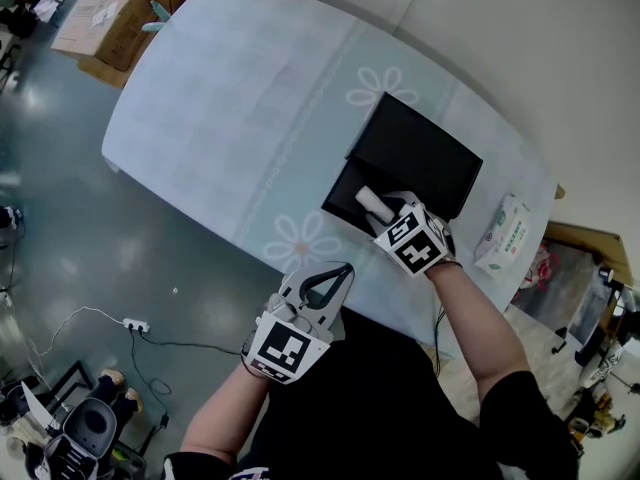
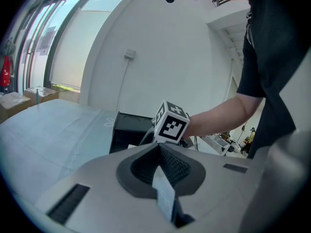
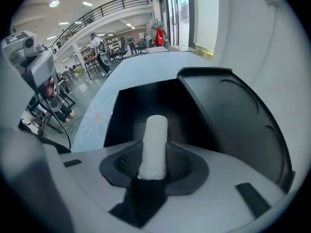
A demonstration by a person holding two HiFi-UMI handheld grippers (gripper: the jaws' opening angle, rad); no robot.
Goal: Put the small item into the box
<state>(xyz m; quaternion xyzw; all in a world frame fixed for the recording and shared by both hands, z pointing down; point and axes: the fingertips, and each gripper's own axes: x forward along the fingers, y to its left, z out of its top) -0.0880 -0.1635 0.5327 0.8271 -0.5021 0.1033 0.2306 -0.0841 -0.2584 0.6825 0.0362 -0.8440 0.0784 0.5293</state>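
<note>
A black box (image 1: 352, 200) stands open on the table, its lid (image 1: 420, 153) tilted back on the far side. My right gripper (image 1: 388, 214) is shut on a small white cylinder (image 1: 374, 205) and holds it over the box's near corner. In the right gripper view the white cylinder (image 3: 154, 147) sticks out between the jaws above the box's dark inside (image 3: 146, 110). My left gripper (image 1: 322, 286) hangs at the table's near edge, left of the box, jaws closed with nothing in them. From the left gripper view the box (image 2: 127, 131) sits behind the right gripper's marker cube (image 2: 171, 123).
A pale blue tablecloth with daisy prints (image 1: 240, 118) covers the table. A white tissue pack (image 1: 504, 234) lies right of the box. Cardboard boxes (image 1: 105, 26) stand on the floor beyond the table's far left corner. A power strip (image 1: 135, 325) lies on the floor at the left.
</note>
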